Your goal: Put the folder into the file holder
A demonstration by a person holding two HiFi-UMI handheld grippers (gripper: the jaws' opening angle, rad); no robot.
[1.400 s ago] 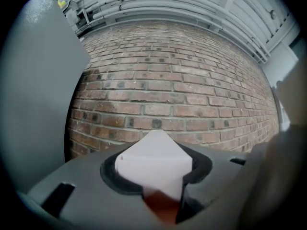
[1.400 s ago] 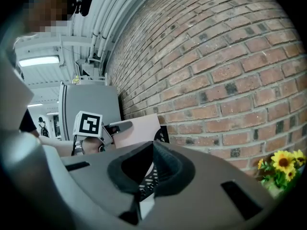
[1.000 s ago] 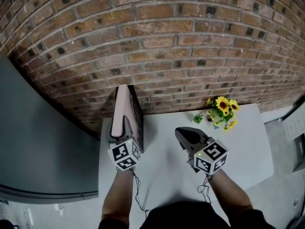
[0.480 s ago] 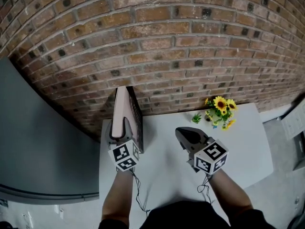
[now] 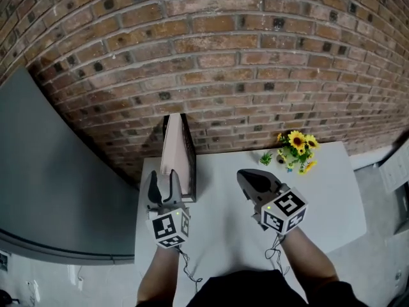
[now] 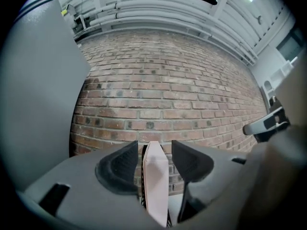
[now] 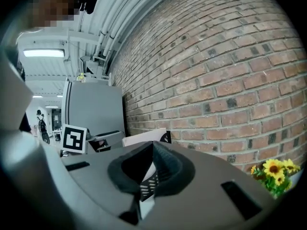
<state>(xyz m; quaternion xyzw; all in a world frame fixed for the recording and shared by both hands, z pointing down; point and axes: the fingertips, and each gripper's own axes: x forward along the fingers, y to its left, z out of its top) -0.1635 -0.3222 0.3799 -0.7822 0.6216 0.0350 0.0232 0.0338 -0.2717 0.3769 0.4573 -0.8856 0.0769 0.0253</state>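
We judge the task all but done: the folder [image 5: 171, 147] stands in the file holder [image 5: 190, 162] at eleven o'clock on the worktop [image 5: 223, 235], seemingly seated. The jaws of the left gripper [image 5: 163, 187] have just been opening and stand wide, clear of it. The right gripper [image 5: 250, 179] has its jaws together, empty.

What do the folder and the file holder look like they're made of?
Folder: thin card or plastic, hard to say which; pale pink, matte, with flat faces and a crisp edge. File holder: black perforated sheet, probably metal, possibly plastic; rows of punched slots show in the right gripper view.
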